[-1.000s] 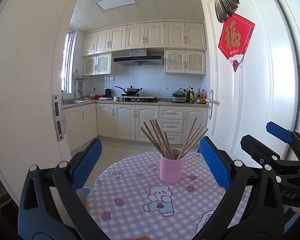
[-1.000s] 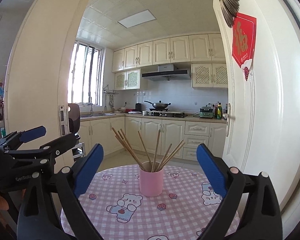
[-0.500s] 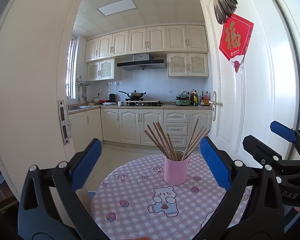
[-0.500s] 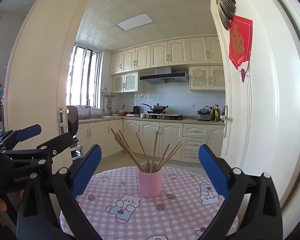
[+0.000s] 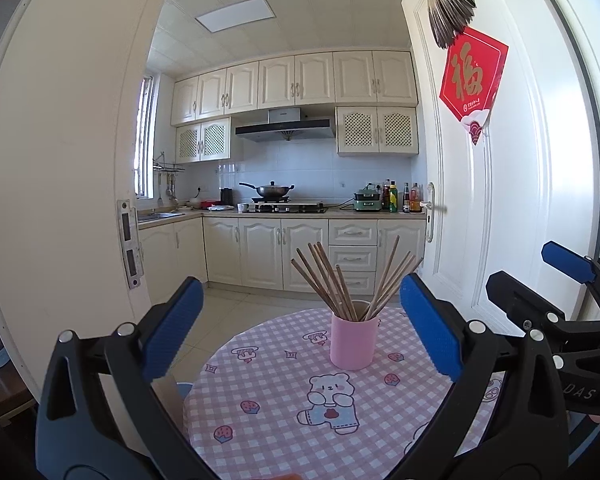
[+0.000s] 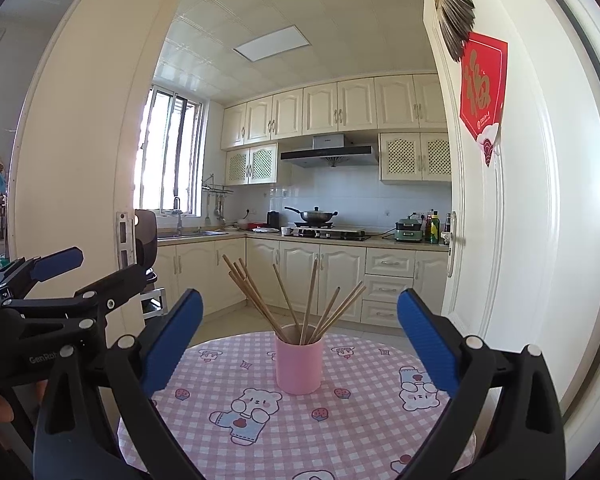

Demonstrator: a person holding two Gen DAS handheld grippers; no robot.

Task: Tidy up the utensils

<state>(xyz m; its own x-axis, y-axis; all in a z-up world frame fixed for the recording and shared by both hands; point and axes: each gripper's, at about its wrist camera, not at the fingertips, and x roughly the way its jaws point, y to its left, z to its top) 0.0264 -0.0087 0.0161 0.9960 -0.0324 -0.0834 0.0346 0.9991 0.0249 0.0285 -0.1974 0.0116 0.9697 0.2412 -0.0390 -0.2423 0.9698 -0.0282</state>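
A pink cup [image 5: 354,340] [image 6: 299,364] stands upright near the far side of a small round table with a pink checked cloth [image 5: 284,412] [image 6: 340,436]. Several wooden chopsticks [image 5: 340,280] [image 6: 292,300] fan out of it. My left gripper [image 5: 300,326] is open, held above the table's near edge, with the cup beyond and between its blue pads. My right gripper [image 6: 298,340] is open too, level with the cup and short of it. Each gripper shows at the side of the other's view, the right gripper [image 5: 540,304] and the left gripper [image 6: 56,280]. Nothing is held.
A white door [image 5: 480,200] with a red paper sign [image 5: 470,80] stands open just right of the table. A door frame [image 5: 92,200] rises on the left. Behind lies a kitchen with cabinets, a wok [image 5: 274,190] on the stove and bottles [image 5: 396,198].
Both views have tilted up and drifted slightly, so the cup sits a little lower and further right in the left view. Both grippers stay open and empty.
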